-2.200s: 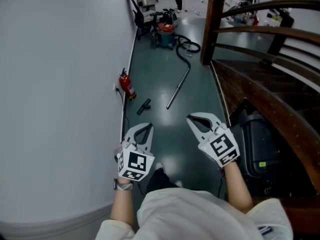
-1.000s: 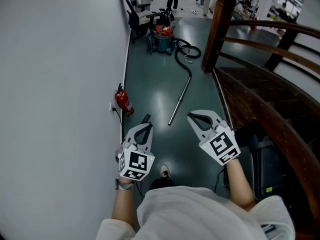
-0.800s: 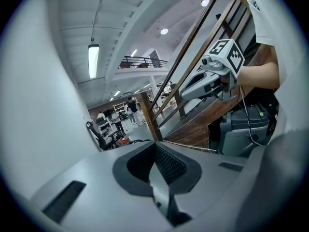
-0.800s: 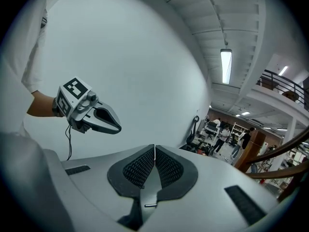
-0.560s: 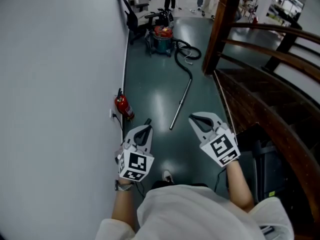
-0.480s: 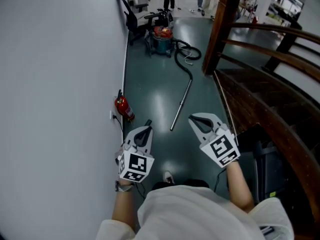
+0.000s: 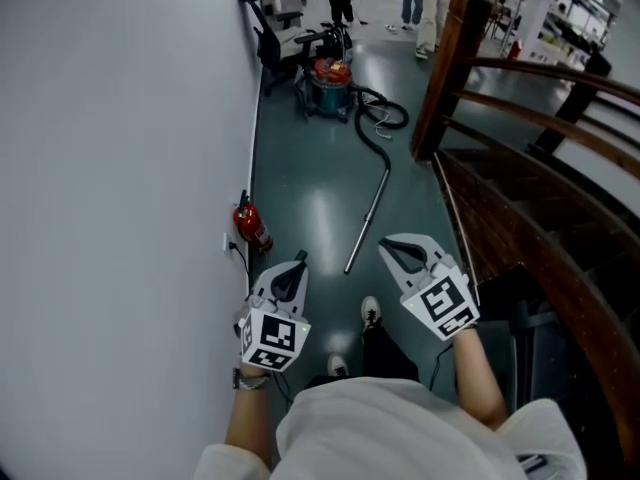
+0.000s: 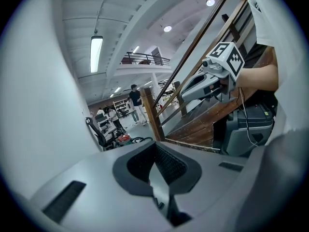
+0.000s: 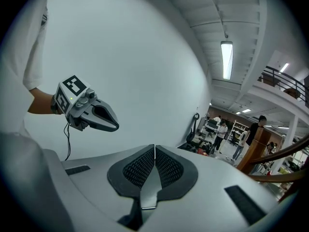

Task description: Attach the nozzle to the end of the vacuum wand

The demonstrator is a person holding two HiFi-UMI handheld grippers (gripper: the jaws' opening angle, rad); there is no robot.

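We've walked closer: vacuum wand (image 7: pixel 368 218) lies ahead on the floor between shut, empty left hand-held gripper (image 7: pixel 296 266) and right hand-held gripper (image 7: pixel 386 244), long axis running away.

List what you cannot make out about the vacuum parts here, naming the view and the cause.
- Nozzle: seen for certain in no view; in the head view the left gripper covers floor near the wall.
- Wand ends: head view, too small to read the fittings.
- Wand in both gripper views: hidden under the body of the left or the right gripper.
- Vacuum: head view, far off, details too small.
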